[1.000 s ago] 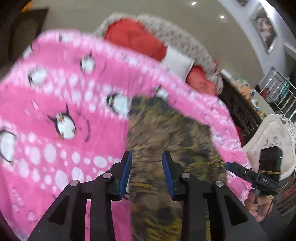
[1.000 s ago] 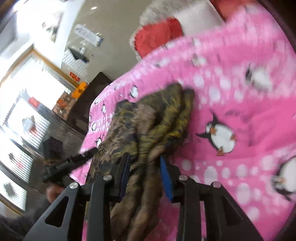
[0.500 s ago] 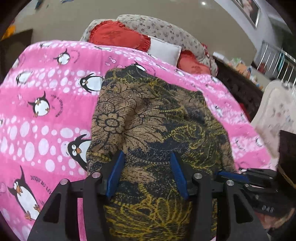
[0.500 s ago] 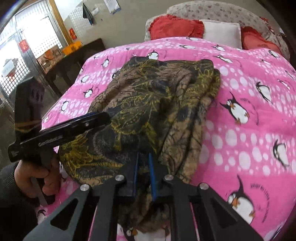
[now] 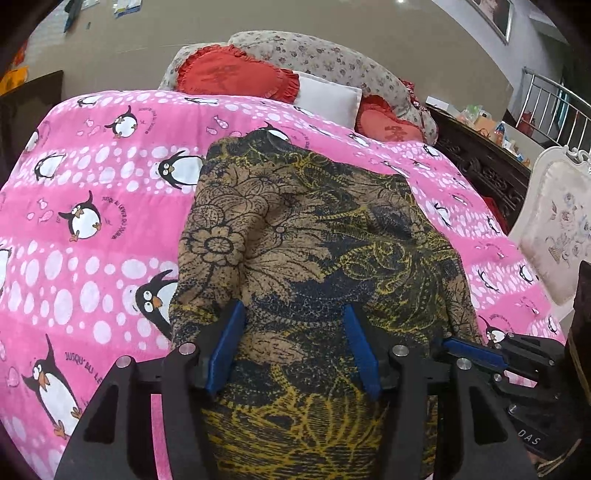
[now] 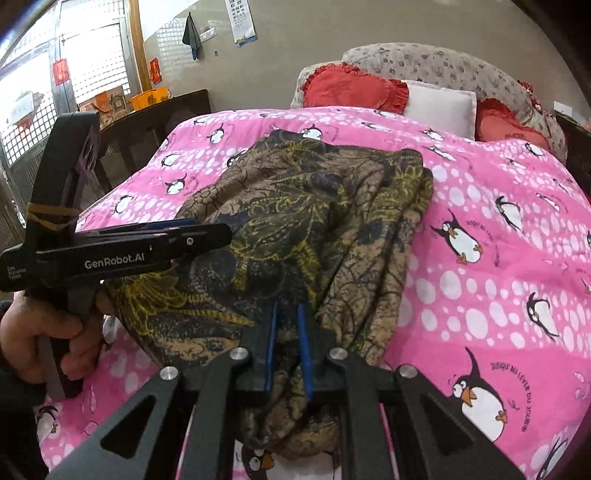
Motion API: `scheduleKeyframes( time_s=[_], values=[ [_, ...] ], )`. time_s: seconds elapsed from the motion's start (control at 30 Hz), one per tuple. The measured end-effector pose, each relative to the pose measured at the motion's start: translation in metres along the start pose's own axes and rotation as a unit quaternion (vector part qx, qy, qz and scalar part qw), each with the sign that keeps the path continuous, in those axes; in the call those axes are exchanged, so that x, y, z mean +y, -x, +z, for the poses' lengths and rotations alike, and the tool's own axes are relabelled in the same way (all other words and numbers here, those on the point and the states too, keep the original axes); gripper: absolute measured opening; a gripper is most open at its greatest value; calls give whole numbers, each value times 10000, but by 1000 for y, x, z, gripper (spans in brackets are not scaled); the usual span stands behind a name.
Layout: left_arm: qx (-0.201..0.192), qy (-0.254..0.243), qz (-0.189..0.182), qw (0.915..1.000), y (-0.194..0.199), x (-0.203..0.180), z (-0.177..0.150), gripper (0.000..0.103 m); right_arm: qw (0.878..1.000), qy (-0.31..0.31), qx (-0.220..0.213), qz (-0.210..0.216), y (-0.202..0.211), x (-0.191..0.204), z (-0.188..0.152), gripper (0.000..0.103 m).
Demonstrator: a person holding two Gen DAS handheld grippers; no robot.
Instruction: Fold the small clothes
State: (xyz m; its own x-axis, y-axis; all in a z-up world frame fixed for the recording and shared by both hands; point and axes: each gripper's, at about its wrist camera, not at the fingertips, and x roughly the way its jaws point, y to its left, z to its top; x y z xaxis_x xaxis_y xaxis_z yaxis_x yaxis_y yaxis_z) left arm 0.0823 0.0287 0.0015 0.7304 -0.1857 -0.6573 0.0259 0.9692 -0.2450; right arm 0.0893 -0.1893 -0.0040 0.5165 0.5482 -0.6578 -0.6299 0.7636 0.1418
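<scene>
Brown, black and yellow floral garment (image 5: 314, 258) lies rumpled, loosely folded on the bed.

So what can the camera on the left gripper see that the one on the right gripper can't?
Only the left wrist view: a cream upholstered chair back and a metal railing at right, plus the left gripper with jaws apart over the cloth.

Only the right wrist view: barred windows, a wall calendar, the bare hand holding the left gripper, and the right gripper shut on a bunch of fabric.

Both: the brown floral garment on the pink penguin-print blanket, and the red heart-shaped cushions.
</scene>
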Motion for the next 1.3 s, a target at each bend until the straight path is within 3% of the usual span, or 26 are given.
scheduleKeyframes(
  time_s=[0.87, 1.13, 1.3],
  values=[
    [-24, 39, -36, 10000, 4, 1, -2, 36, 10000, -38, -31, 56, 0, -2, -2, 11],
    [-122, 175, -94, 9997, 39, 0, -29, 36, 9998, -139, -33, 134, 2, -7, -4, 11],
    [-187, 128, -38, 9997, 35, -2, -32, 38, 9993, -274, -9, 235, 5, -8, -5, 11]
  ],
)
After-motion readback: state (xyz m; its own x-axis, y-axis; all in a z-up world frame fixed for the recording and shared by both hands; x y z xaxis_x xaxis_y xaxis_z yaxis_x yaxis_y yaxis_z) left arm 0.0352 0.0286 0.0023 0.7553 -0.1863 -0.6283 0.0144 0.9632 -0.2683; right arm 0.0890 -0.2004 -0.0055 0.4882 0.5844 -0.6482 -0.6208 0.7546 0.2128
